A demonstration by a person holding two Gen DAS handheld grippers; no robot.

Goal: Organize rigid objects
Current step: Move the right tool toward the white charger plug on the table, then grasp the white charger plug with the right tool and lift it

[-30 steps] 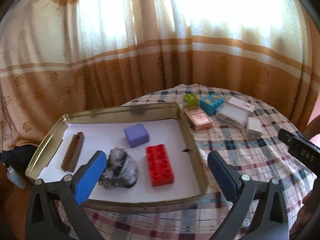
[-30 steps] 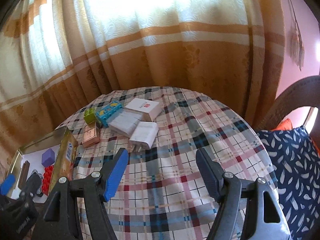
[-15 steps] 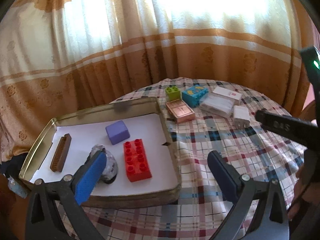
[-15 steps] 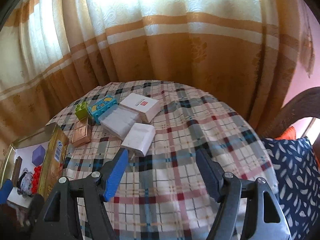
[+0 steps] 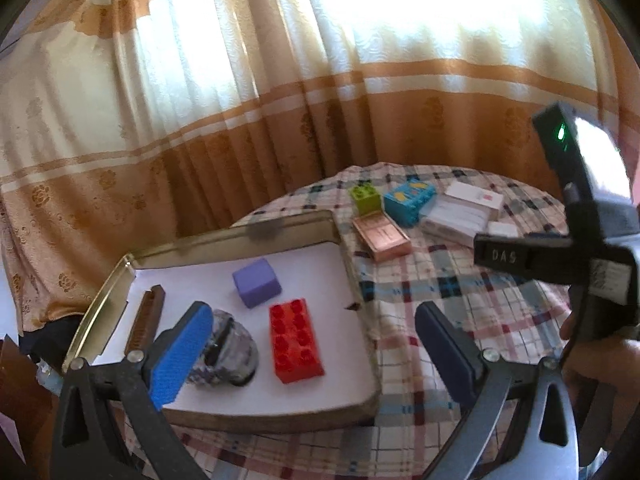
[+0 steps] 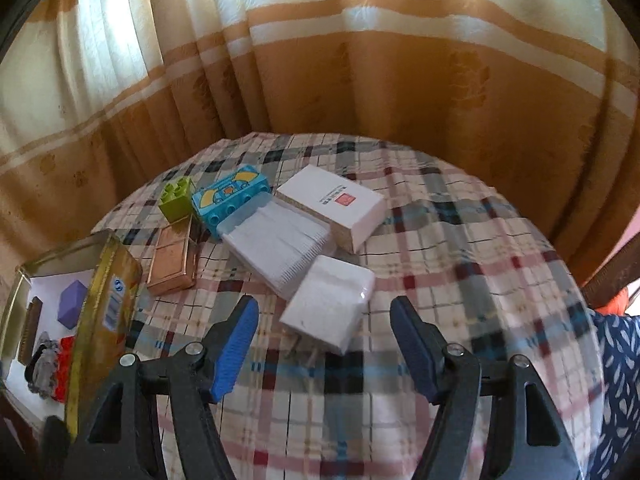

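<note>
White charger block [image 6: 328, 307] lies on the table [image 6: 460, 280] just ahead of our right gripper [image 6: 324, 348], whose empty jaws are closing slightly; narrowing too early, we risk shoving it against the toothpick box [image 6: 276, 248]; our left gripper [image 5: 312, 344] hangs wide, empty.

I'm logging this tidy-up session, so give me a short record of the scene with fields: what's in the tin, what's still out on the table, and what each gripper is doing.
surface: round table with plaid cloth
container: metal tin tray, lined with white paper
in tray: red building brick, purple block, brown comb-like bar, crumpled grey item
on cloth: green brick, blue brick, copper case, clear box, white box, white charger
left gripper: open, empty, over tray edge
right gripper: jaws closing, nothing gripped, charger just ahead
</note>
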